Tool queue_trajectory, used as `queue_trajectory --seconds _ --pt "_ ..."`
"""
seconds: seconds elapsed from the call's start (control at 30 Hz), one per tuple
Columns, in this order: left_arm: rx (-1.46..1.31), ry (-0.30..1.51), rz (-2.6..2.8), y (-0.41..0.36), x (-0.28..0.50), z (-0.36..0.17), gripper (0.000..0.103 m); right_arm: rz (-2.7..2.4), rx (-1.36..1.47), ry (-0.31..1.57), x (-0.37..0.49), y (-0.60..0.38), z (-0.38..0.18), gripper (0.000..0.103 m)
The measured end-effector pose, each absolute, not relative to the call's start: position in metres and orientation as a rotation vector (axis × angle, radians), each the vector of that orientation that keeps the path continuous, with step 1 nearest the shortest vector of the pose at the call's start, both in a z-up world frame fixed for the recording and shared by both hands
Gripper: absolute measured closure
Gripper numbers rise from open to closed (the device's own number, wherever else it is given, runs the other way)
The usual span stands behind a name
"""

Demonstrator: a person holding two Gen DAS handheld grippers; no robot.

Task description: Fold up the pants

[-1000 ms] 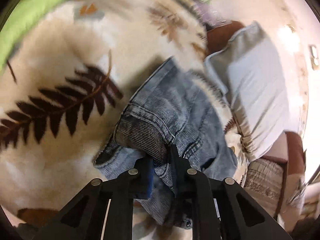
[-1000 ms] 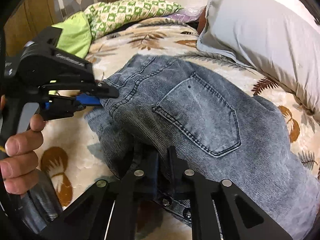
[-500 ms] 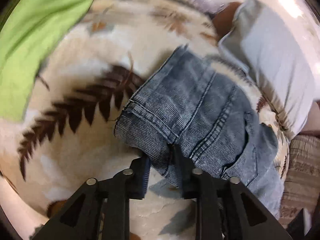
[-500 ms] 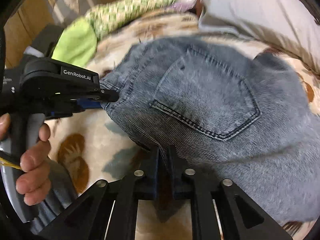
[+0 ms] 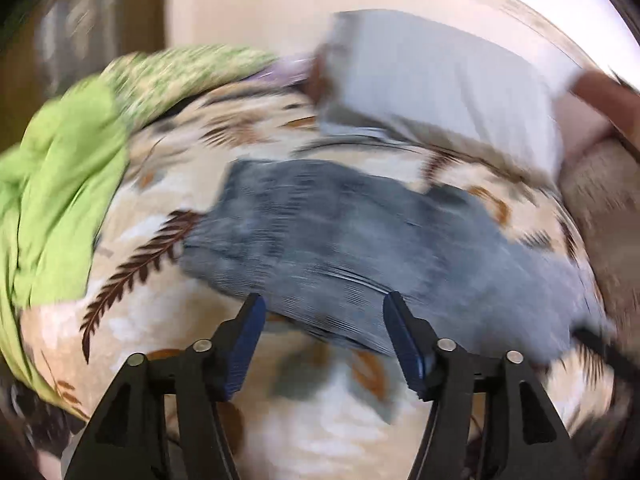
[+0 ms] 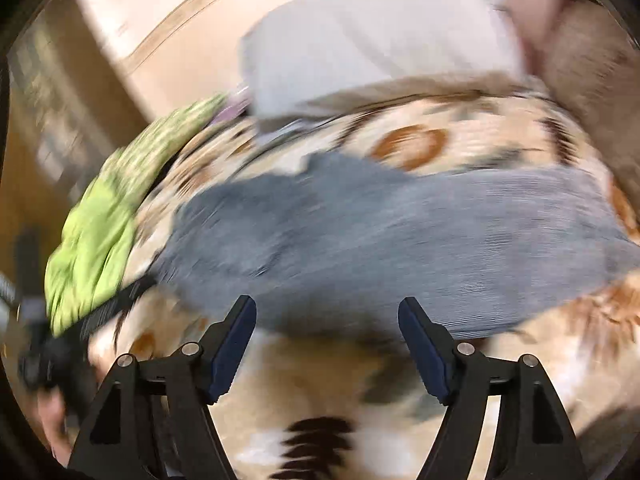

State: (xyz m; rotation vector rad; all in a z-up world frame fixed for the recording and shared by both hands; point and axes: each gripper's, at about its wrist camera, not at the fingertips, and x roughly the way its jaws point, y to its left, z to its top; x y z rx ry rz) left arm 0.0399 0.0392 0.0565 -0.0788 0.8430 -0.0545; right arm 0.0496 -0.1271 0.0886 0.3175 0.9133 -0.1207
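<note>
Blue denim pants (image 5: 340, 236) lie spread on a cream blanket with brown fern prints (image 5: 136, 264). Both views are motion-blurred. My left gripper (image 5: 322, 312) is open and empty, its blue-padded fingers just short of the pants' near edge. The pants also show in the right wrist view (image 6: 380, 240). My right gripper (image 6: 326, 314) is open and empty, at the near edge of the denim. The left gripper shows as a dark blur at the left of the right wrist view (image 6: 80, 328).
A grey-white pillow (image 5: 440, 92) lies at the far side of the bed. A lime green cloth (image 5: 60, 208) and a green patterned pillow (image 5: 180, 76) lie at the left. Brown fabric (image 5: 608, 216) sits at the right. A wall stands behind.
Both grippers have let go of the pants' waist edge and opened wide. Both have pulled back from the denim, which now lies on the blanket.
</note>
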Motion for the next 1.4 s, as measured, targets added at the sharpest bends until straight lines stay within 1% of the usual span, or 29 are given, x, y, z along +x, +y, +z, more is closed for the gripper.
queue_trajectory --seconds 0.13,0.37,0.57,0.87,0.97,1.1,1.23,1.33,1.4 --pt "-0.007 0.833 -0.148 -0.005 0.012 0.074 0.039 -0.163 0.373 0.876 0.040 -0.172 0.108 0.027" --pt "0.019 0.833 -0.257 -0.055 0.013 0.106 0.039 -0.158 0.447 0.886 0.019 -0.239 0.127 0.027" --pt "0.113 0.832 -0.296 -0.110 0.030 0.101 0.039 -0.245 0.490 0.830 0.003 -0.304 0.141 0.027" --pt "0.385 0.874 -0.492 -0.215 0.029 0.054 0.039 -0.375 0.558 0.832 -0.006 -0.358 0.108 0.028" --pt "0.406 0.907 -0.573 -0.235 0.030 0.039 0.040 -0.411 0.605 0.790 -0.015 -0.378 0.112 0.029" --pt "0.437 0.923 -0.704 -0.264 0.031 0.027 0.041 -0.439 0.696 0.792 -0.027 -0.403 0.105 0.029" --pt "0.520 0.944 -0.789 -0.300 0.040 0.010 0.048 -0.430 0.802 0.789 -0.034 -0.420 0.092 0.029" --pt "0.628 0.943 -0.801 -0.324 0.044 -0.006 0.049 -0.413 0.858 0.823 -0.030 -0.427 0.080 0.029" --pt "0.633 0.937 -0.789 -0.334 0.050 -0.013 0.051 -0.408 0.883 0.853 -0.026 -0.431 0.073 0.029"
